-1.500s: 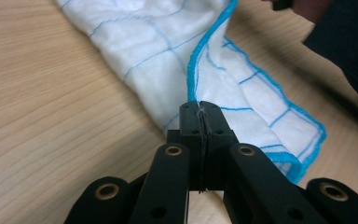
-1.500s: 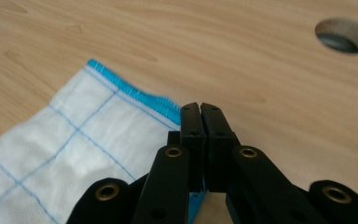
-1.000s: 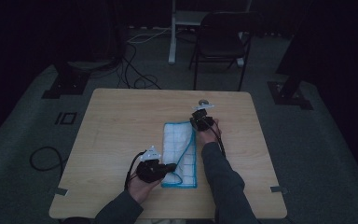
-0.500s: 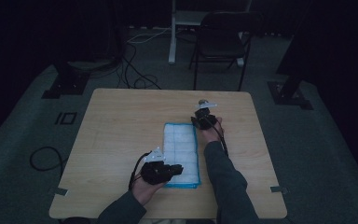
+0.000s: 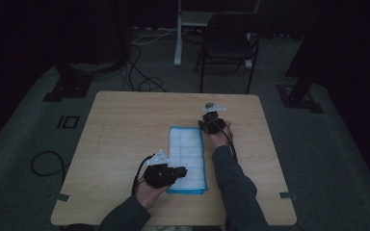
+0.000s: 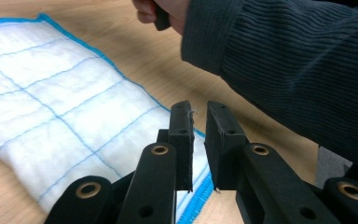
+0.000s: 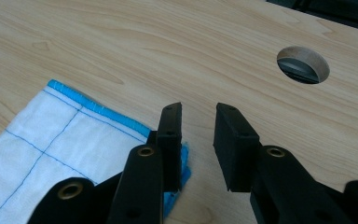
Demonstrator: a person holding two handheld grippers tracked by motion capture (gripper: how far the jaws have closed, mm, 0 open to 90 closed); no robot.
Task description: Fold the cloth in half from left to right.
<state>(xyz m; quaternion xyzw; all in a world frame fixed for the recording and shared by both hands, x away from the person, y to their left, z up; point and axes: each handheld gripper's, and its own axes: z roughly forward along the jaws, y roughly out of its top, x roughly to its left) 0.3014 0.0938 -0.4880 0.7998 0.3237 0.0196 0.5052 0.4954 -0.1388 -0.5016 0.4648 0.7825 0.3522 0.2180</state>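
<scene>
Your left claw (image 5: 180,170) stands slightly parted, nothing clamped, over the near edge of the white blue-edged folded cloth (image 5: 188,156) lying mid-tabletop (image 5: 125,125). Your right claw (image 5: 211,126) has just opened and hovers empty at the cloth's far right corner.

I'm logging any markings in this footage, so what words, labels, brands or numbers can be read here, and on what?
None: no readable text in any view.
The cloth carries a blue grid and blue edging, no label.
The table is bare wood grain with a round hole.
The left gripper and right gripper have plain black jaws, unmarked.
</scene>
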